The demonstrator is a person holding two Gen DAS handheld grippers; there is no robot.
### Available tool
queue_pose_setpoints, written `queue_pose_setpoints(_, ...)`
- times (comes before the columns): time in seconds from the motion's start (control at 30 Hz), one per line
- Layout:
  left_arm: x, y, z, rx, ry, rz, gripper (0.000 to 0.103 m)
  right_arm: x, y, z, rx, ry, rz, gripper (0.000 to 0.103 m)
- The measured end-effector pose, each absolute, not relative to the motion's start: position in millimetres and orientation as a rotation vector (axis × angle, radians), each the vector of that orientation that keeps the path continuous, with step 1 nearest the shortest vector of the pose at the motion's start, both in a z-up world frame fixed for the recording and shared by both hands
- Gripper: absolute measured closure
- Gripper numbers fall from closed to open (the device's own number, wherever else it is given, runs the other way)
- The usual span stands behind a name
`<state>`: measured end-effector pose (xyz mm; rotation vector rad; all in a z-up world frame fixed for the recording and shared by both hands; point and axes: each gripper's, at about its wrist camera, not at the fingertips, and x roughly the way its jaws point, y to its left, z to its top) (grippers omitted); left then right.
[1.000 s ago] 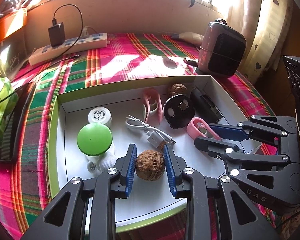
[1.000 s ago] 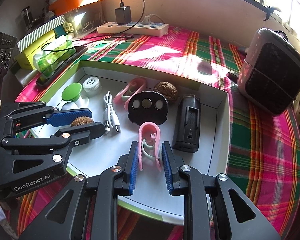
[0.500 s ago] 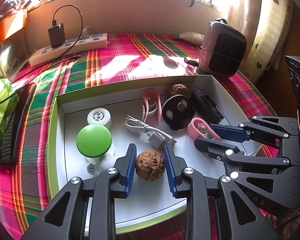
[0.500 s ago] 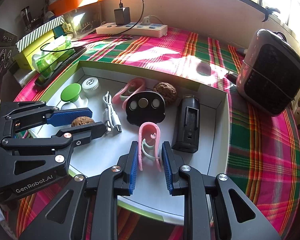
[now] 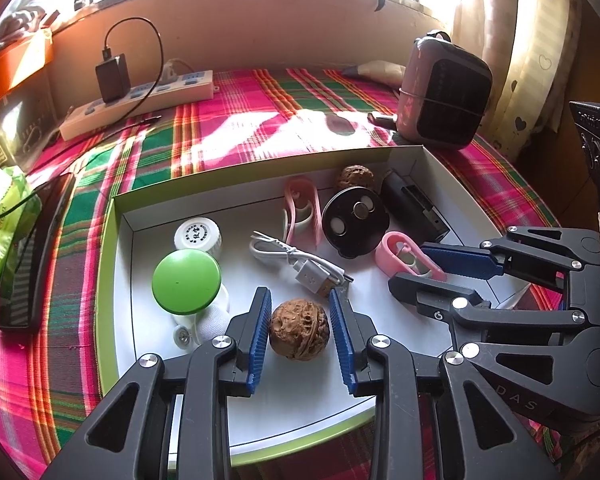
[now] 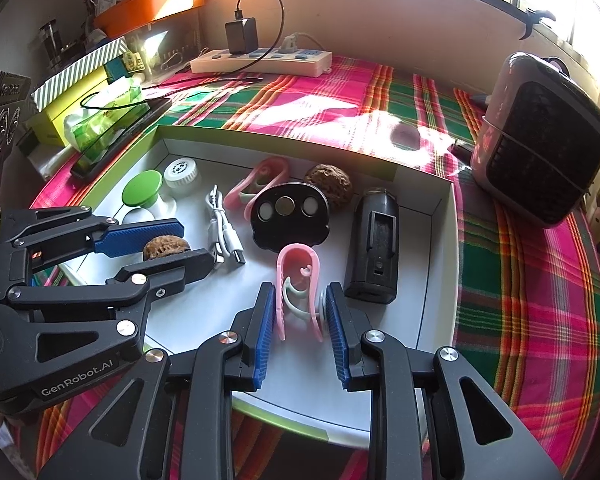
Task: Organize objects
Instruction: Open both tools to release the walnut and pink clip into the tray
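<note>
1. Two grippers down inside a shallow white tray [image 5: 452, 176] with a green rim, on a plaid cloth [image 5: 240, 120].
2. Left gripper [image 5: 300, 330]: jaws just opened a little, blue pads either side of a brown walnut [image 5: 299, 328] with a thin gap on each side; nothing gripped, nut resting on the tray floor at the near edge.
3. Right gripper [image 6: 300, 330]: jaws likewise just opened, a pink clip [image 6: 298, 288] between them on the tray floor; left pad about touching it, right pad clear.
4. Elsewhere in the tray: green-capped item [image 5: 186, 282] and white cap [image 5: 198, 236] at left, white cable [image 5: 296, 260] mid, second walnut [image 5: 354, 176], black disc [image 5: 356, 222] and black block [image 6: 374, 248] farther right.
</note>
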<state>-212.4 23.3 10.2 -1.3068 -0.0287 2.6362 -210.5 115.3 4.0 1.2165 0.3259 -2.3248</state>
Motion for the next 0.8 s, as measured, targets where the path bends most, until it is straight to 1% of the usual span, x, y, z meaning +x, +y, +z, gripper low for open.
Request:
queue_pose_setpoints(0.17,-212,25,10,-1.307,-0.018,2.64,0.072,-209,115,4,1.216,0.325,-2.331,0.073)
queue_pose_setpoints(0.27,-211,25,10,-1.309,-0.014,2.644,0.07,-208,115,5,1.21,0.325,-2.331,0.068)
queue_pose_setpoints(0.33,-211,23,10,-1.313,-0.023,2.648,0.07,-209,116,5,1.212,0.322,-2.336,0.063)
queue_pose_setpoints(0.4,-211,21,10,-1.315,-0.029,2.651,0.069,-209,117,5,1.215,0.314,-2.339,0.062)
queue_pose_setpoints(0.8,-201,15,19,-1.294,-0.054,2.685,0.068,-201,118,10,1.198,0.291,-2.371,0.061)
